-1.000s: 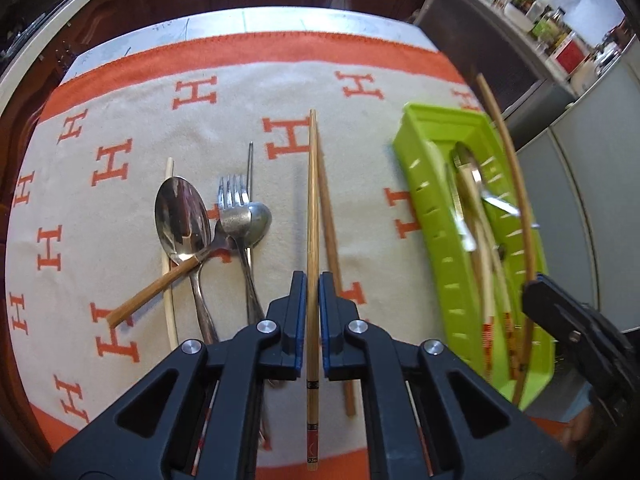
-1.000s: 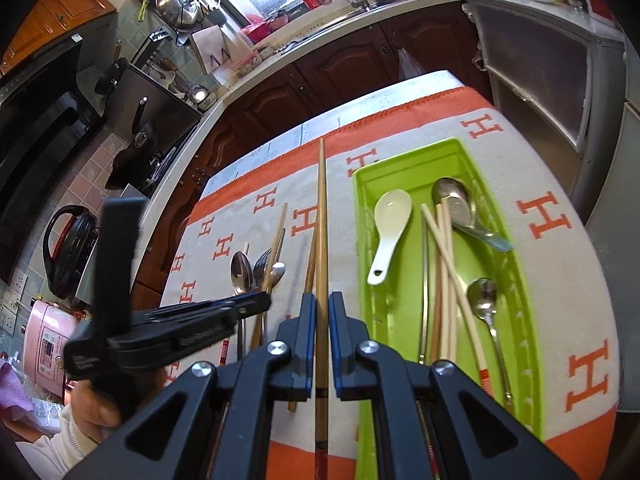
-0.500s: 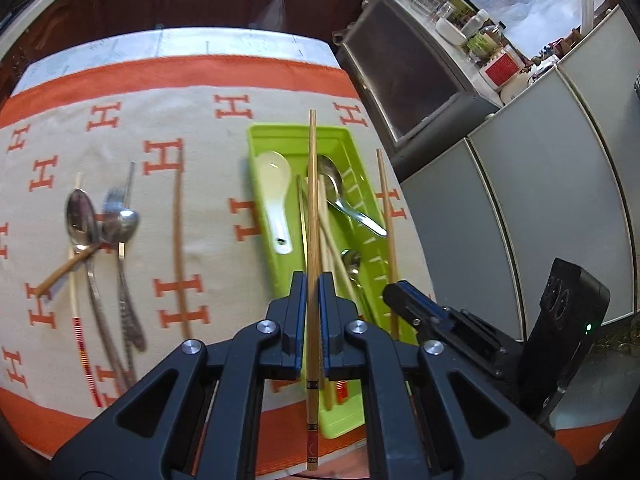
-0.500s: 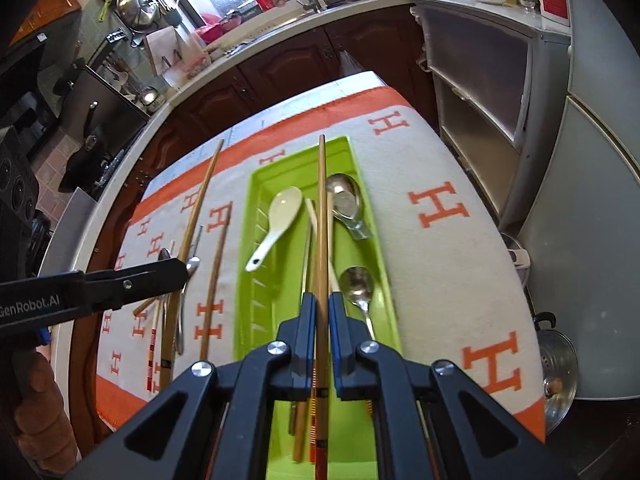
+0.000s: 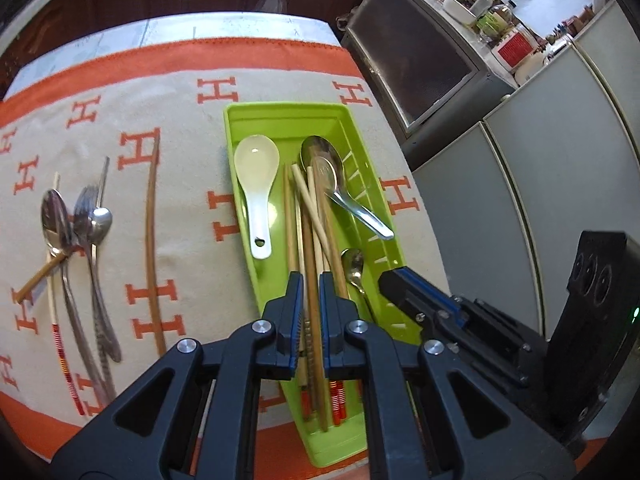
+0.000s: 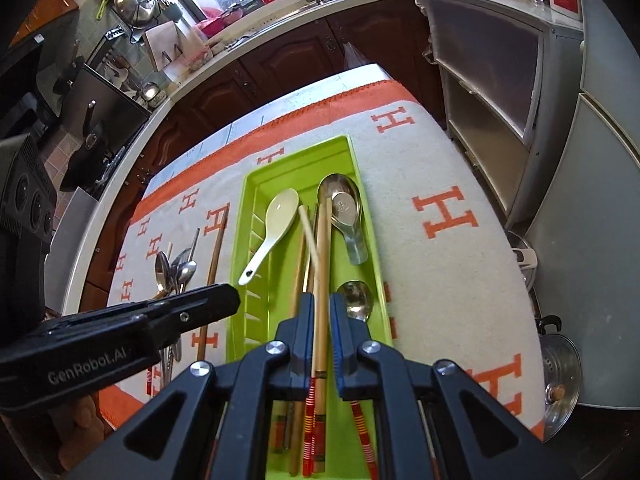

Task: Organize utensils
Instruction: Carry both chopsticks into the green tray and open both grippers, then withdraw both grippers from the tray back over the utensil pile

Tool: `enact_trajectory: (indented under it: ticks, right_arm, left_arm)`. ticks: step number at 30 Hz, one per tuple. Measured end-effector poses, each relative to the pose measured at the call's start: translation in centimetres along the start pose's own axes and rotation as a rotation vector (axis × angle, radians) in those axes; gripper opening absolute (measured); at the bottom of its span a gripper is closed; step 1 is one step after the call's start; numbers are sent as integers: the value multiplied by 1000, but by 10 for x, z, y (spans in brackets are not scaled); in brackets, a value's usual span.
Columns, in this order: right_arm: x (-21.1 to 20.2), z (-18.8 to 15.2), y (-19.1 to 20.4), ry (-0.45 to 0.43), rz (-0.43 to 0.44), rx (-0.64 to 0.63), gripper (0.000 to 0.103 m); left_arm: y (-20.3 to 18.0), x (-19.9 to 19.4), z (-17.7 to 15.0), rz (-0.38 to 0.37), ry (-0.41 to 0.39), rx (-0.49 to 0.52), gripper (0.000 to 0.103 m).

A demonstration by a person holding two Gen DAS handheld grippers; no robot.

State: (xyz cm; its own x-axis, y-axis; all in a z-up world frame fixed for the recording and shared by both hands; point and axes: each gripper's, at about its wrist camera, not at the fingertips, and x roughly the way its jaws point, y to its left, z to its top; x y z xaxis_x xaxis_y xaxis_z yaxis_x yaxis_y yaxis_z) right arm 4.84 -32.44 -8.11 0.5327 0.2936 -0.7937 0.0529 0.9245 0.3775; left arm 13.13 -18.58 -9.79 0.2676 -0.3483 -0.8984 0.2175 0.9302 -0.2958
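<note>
- Our left hand-held gripper (image 5: 311,280) hangs over the near half of the green utensil tray (image 5: 256,120), its jaws parted; a brown chopstick (image 5: 310,248) runs lengthwise through the gap, and we cannot tell whether the pads touch it.
- Our right hand-held gripper (image 6: 320,304) sits over the same tray, just beside the left one at its 3 o'clock; its jaws are released, with a gap on both sides of a light wooden chopstick (image 6: 322,264) with a red-and-yellow striped end that lies between them.
- Inside the tray we see a white ceramic soup spoon (image 5: 256,176) along the left side, a bundle of chopsticks down the middle, a large metal soup spoon (image 5: 324,164) at 1 o'clock with its handle angled toward the right wall, and a small metal spoon (image 5: 352,264) near the right wall.
- The tray rests on a beige cloth (image 5: 192,208) with orange H marks and an orange border, spread over the tabletop.
- At 9 o'clock of the tray a single dark brown chopstick (image 5: 151,240) lies alone on the cloth.
- Farther toward 9 o'clock, two metal spoons (image 5: 54,220), a fork (image 5: 86,208) and two pale chopsticks (image 5: 56,320) lie overlapping in a loose heap, well apart from the tray.
</note>
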Motion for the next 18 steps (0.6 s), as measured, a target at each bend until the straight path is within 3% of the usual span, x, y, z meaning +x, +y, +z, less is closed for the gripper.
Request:
enact_trajectory:
  ticks: [9,18]
  right_arm:
    - [-30,-11,14,-41,39,2,8]
    - [-44,-27,49,-36,66,-48,8]
  left_arm:
    - [16,-45,-25,120,-62,97,8]
    - [78,-104,-52,219,-149,33,8]
